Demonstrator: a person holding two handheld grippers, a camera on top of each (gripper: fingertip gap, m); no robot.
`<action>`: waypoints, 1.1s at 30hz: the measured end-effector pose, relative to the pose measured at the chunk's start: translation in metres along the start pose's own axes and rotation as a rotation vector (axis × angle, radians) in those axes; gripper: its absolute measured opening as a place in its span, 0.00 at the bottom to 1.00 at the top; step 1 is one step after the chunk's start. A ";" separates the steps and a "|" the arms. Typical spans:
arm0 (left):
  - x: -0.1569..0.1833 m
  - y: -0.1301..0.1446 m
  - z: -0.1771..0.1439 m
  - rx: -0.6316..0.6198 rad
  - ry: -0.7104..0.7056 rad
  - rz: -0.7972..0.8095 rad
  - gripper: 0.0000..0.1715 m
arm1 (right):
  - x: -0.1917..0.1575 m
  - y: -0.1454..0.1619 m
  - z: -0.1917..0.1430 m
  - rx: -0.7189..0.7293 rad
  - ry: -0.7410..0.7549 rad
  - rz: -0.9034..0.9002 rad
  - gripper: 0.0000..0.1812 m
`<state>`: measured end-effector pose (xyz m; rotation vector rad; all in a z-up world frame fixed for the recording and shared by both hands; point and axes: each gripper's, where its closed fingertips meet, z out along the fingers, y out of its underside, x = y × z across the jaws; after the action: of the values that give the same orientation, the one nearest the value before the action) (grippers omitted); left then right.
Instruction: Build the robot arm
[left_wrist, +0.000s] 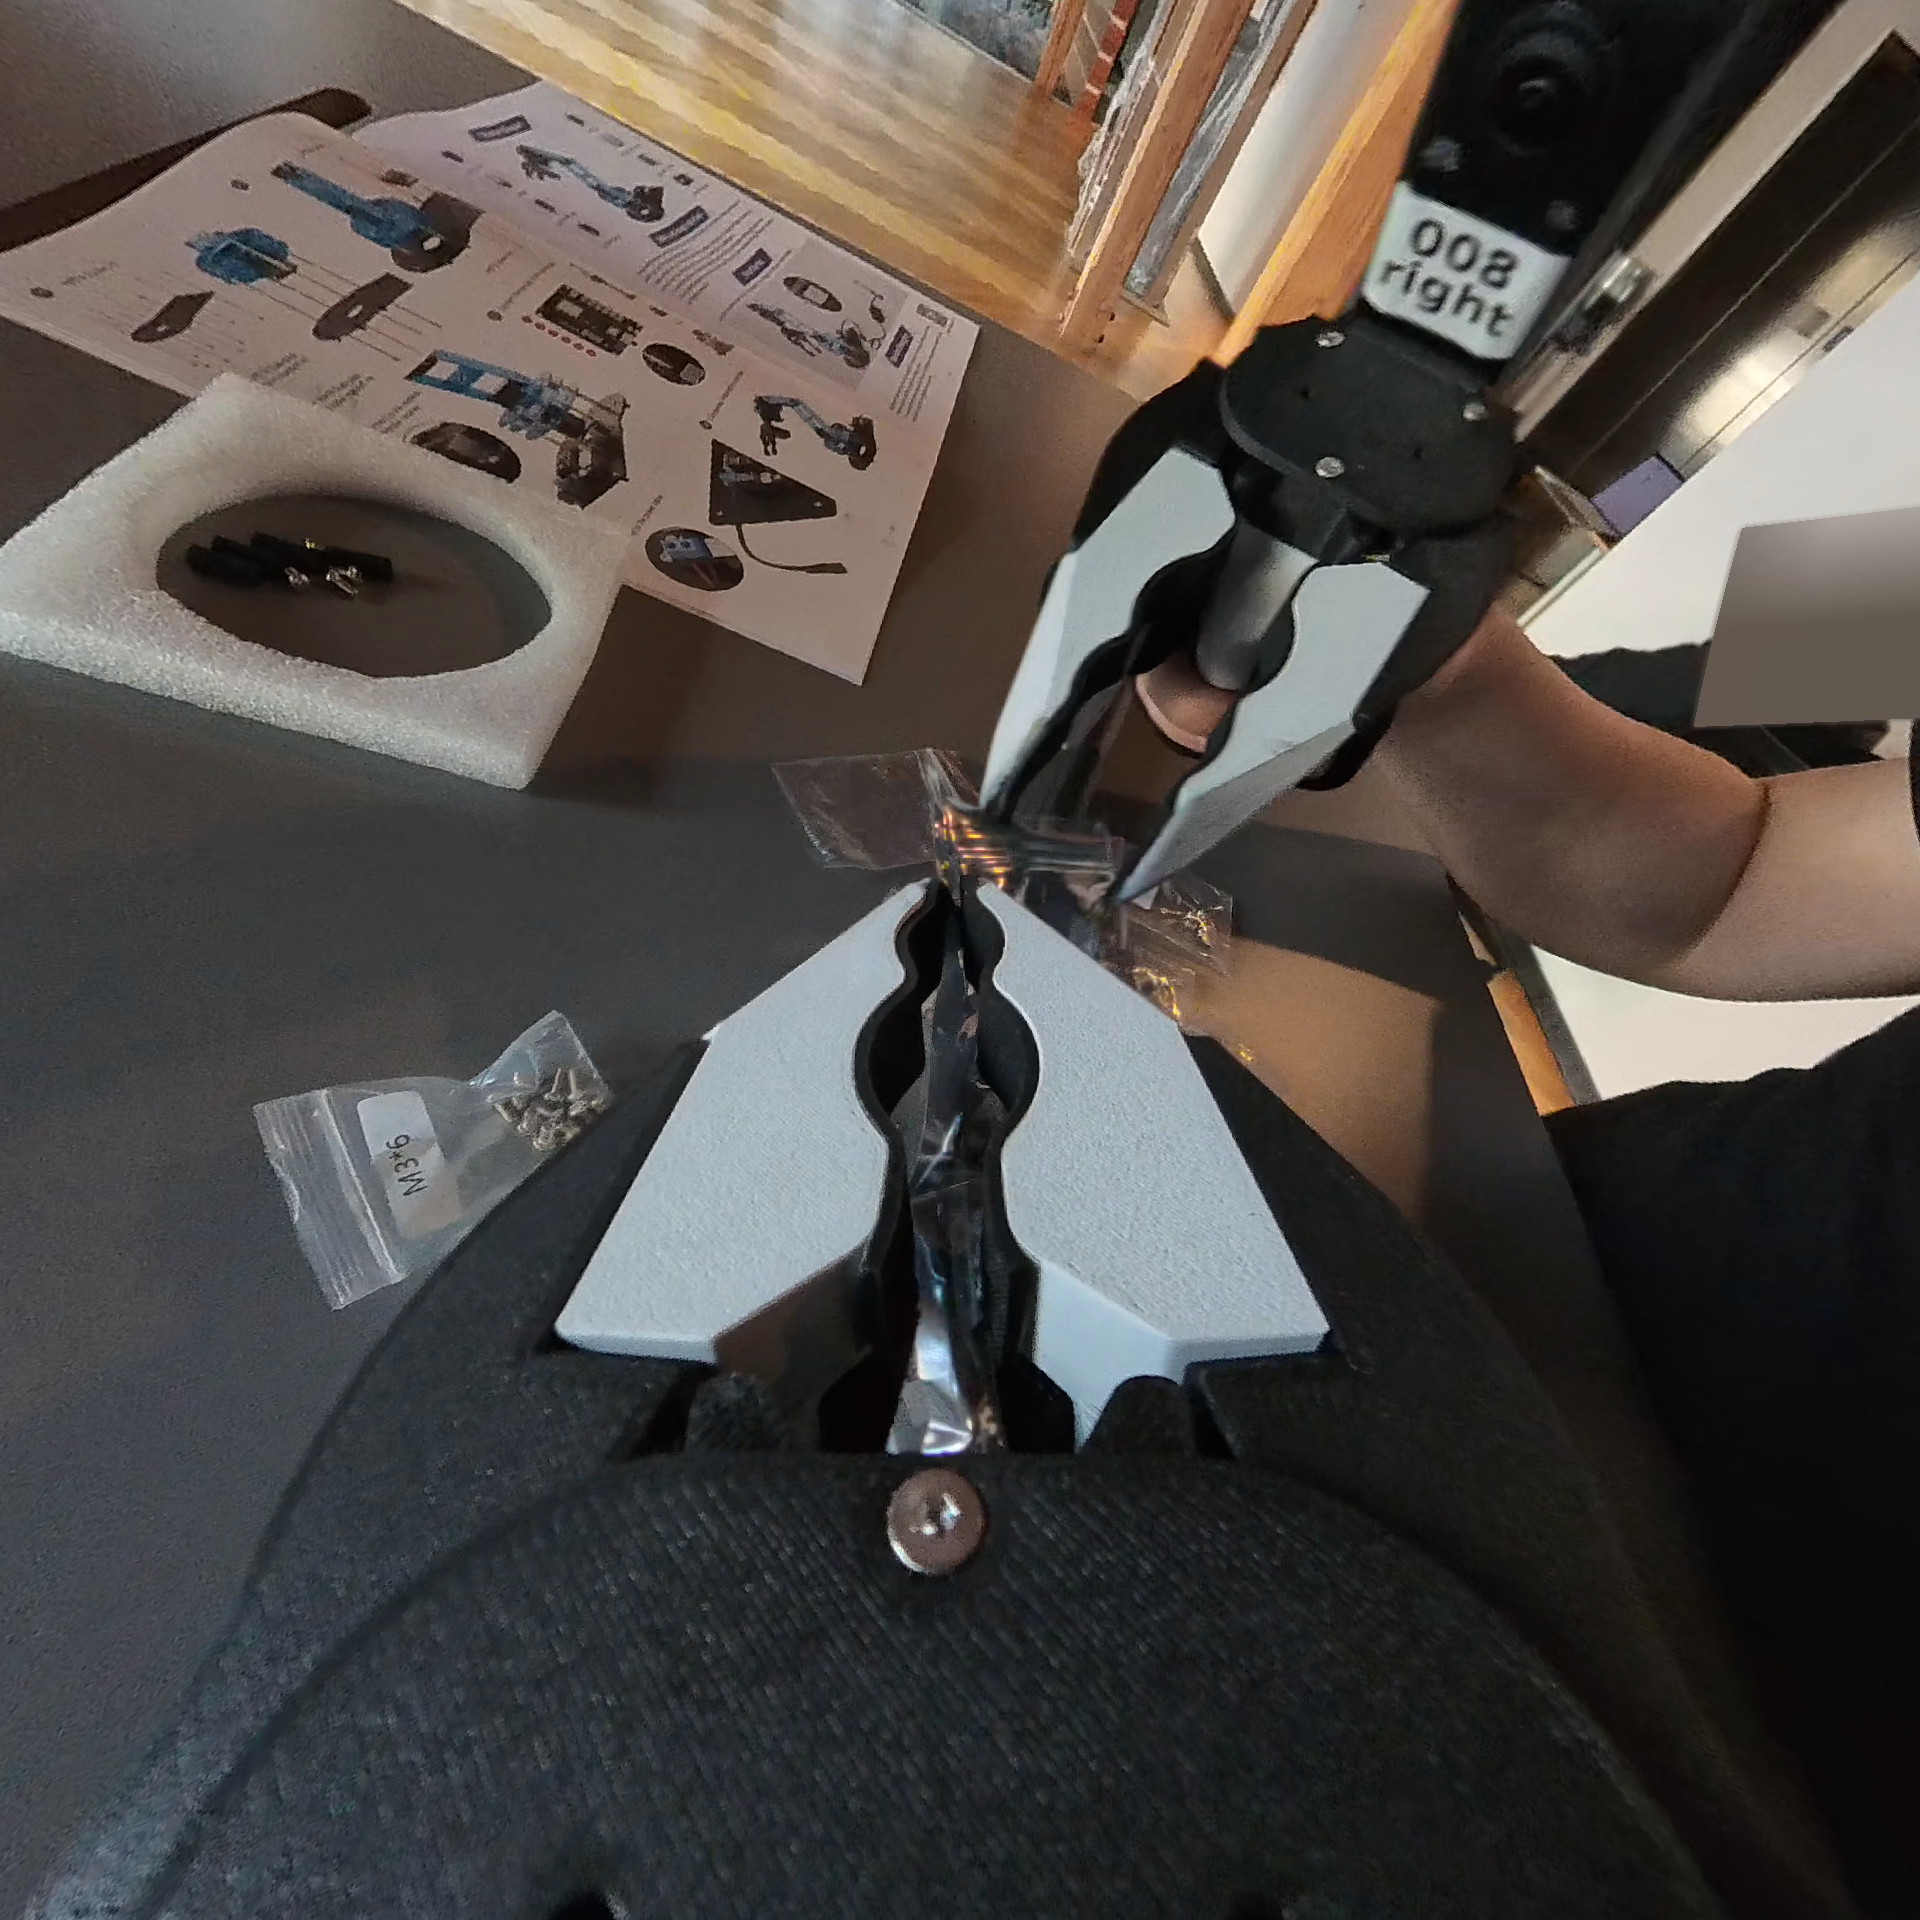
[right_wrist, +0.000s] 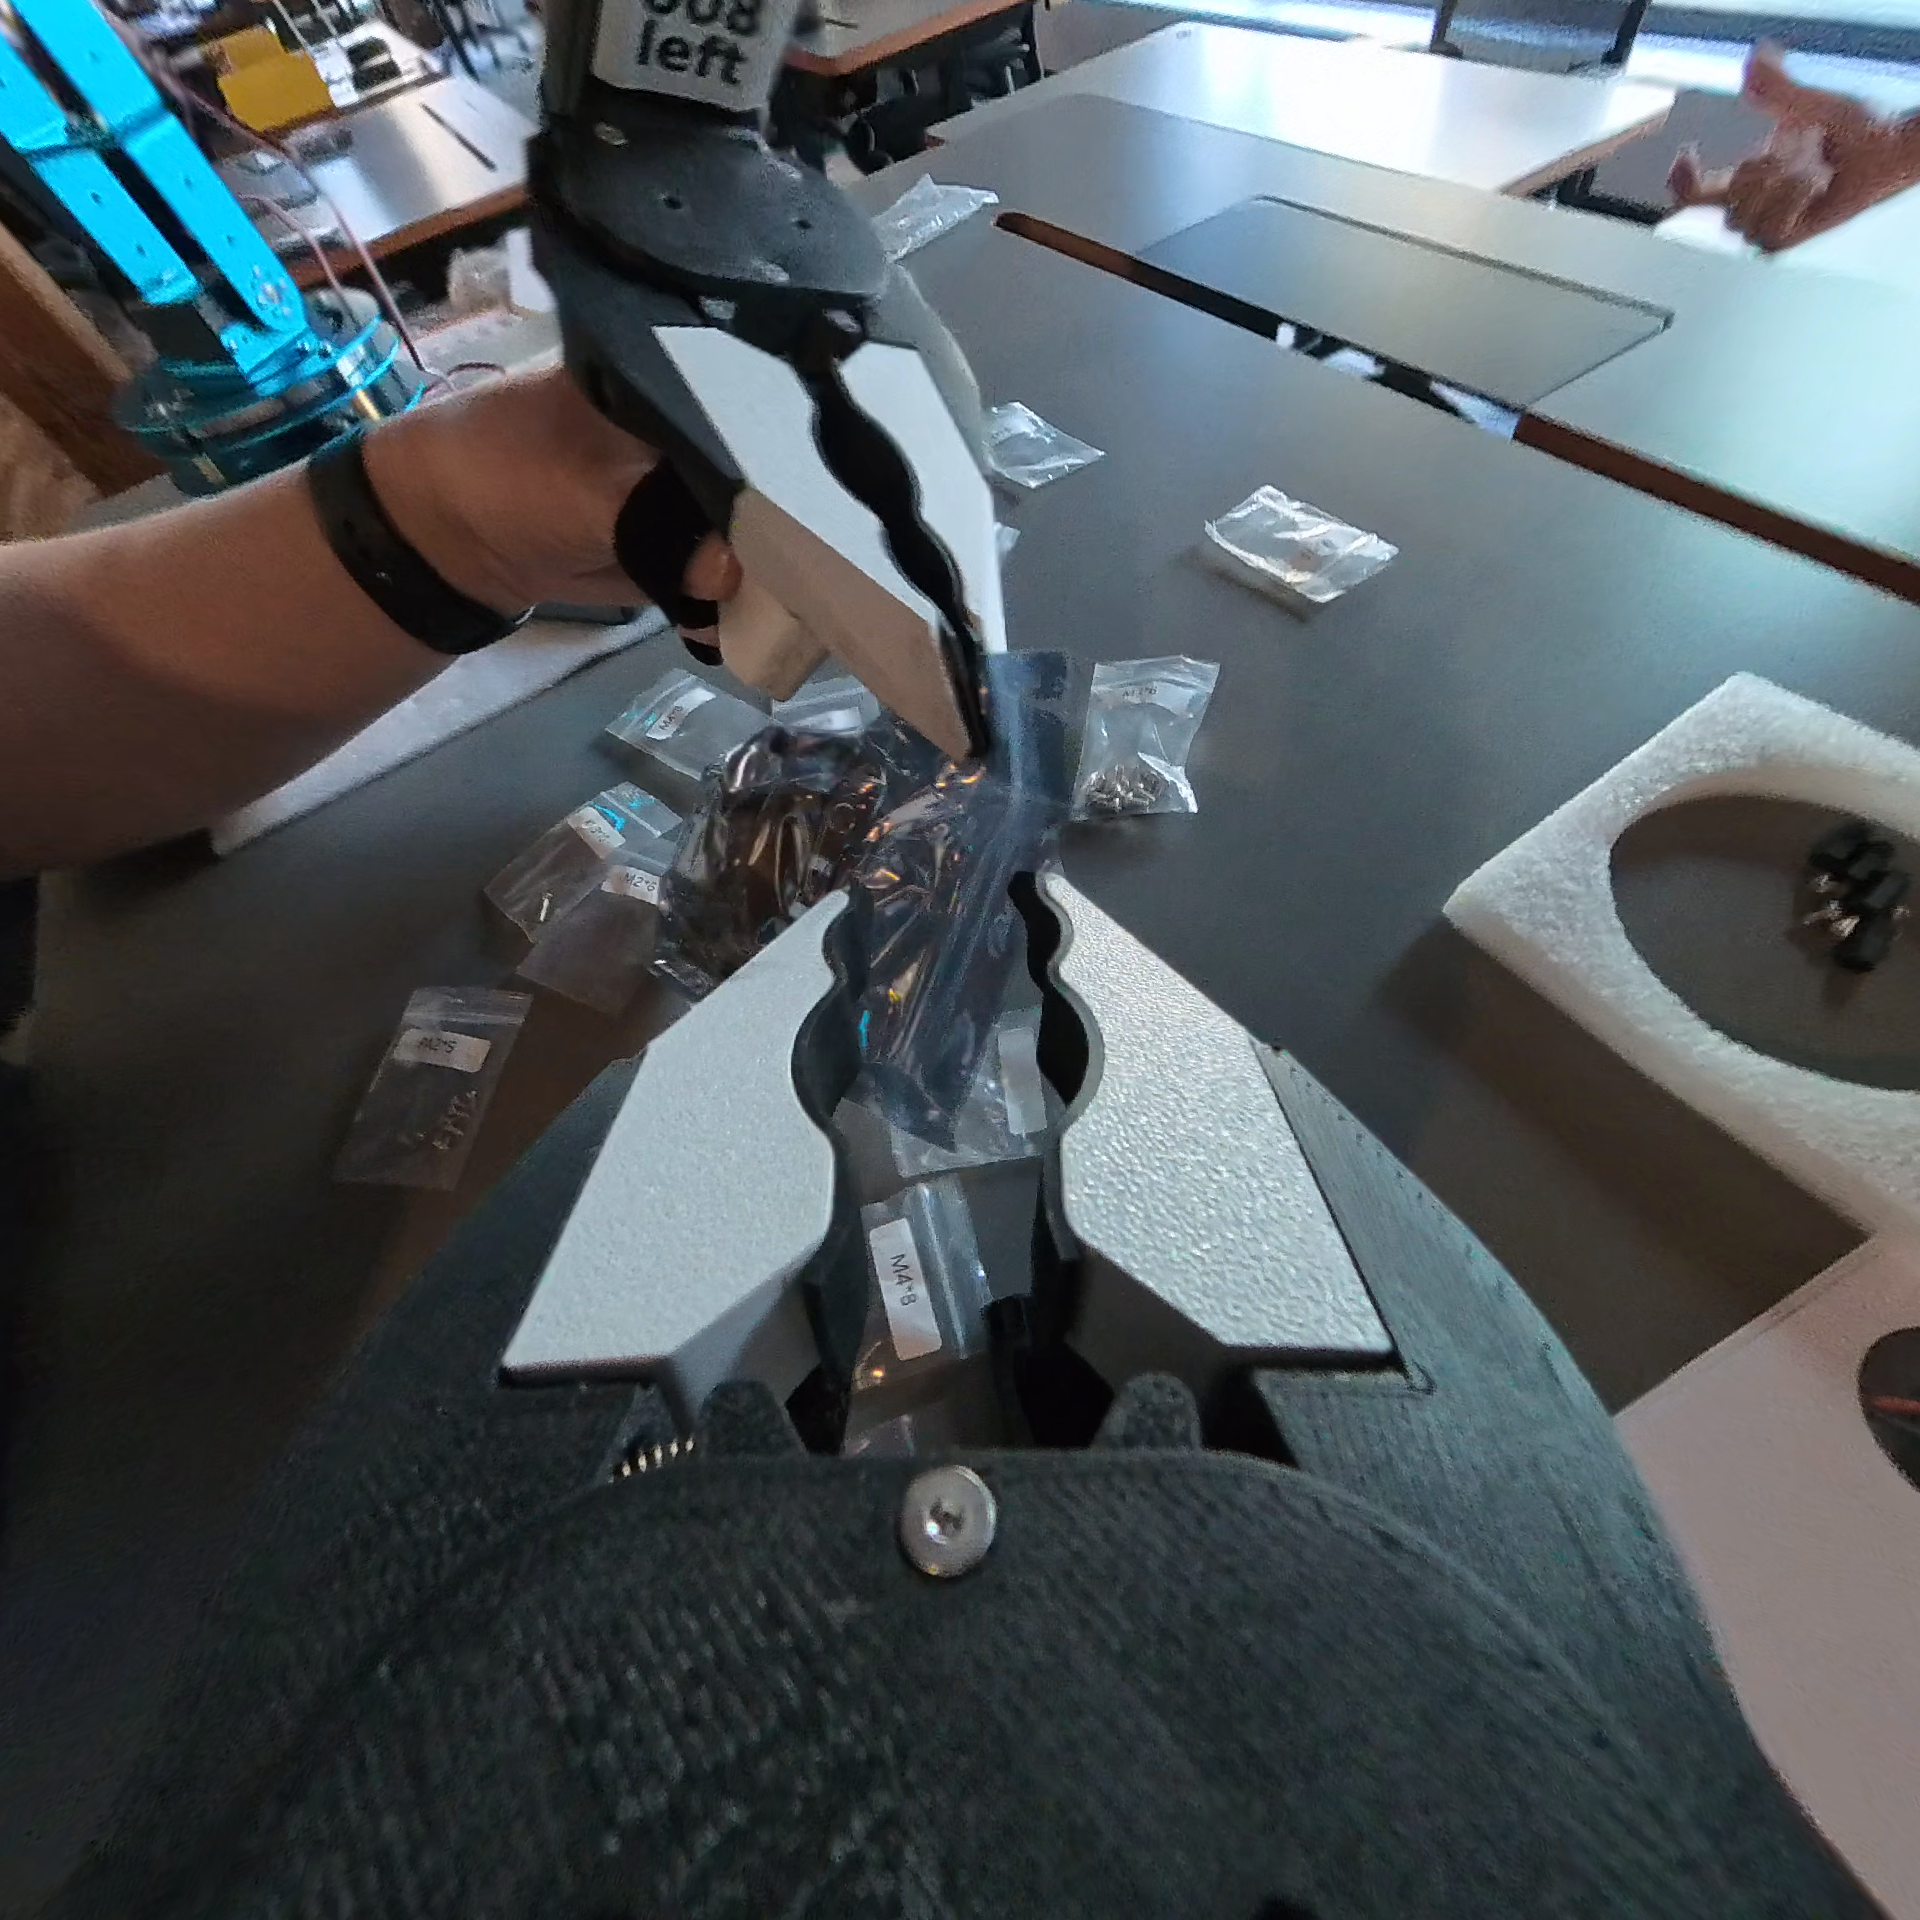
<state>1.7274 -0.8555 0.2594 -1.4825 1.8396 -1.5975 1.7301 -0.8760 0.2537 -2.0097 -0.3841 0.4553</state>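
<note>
Over the dark desk (right_wrist: 1351, 727), both claws meet at one shiny foil bag (right_wrist: 914, 935).
Left claw (left_wrist: 951, 894) pinches the bag tight; right claw (left_wrist: 1049, 852) spread narrowly, tips touching it among small screw packets (right_wrist: 1138, 748).

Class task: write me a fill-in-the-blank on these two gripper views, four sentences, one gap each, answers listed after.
1. The left gripper is shut on a shiny ____.
2. The right gripper hangs over the bag with its jaws ____.
3. The small black parts lie in the round hole of a white ____ block.
4. A clear packet on the grey table holds small metal ____.

Missing words: bag; open; foam; screws
</note>
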 end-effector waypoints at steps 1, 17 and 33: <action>0.001 0.000 0.000 0.003 0.002 0.004 0.00 | 0.001 0.001 0.000 0.000 -0.015 0.043 0.16; 0.014 -0.006 -0.003 0.072 0.026 0.023 0.00 | -0.002 0.004 -0.021 0.021 -0.041 0.133 0.16; 0.018 -0.013 -0.011 0.113 0.053 0.014 0.00 | -0.018 -0.018 -0.020 0.055 0.063 -0.080 0.24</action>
<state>1.7182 -0.8625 0.2816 -1.3889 1.7523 -1.7196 1.7222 -0.8918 0.2811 -1.9427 -0.4066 0.3480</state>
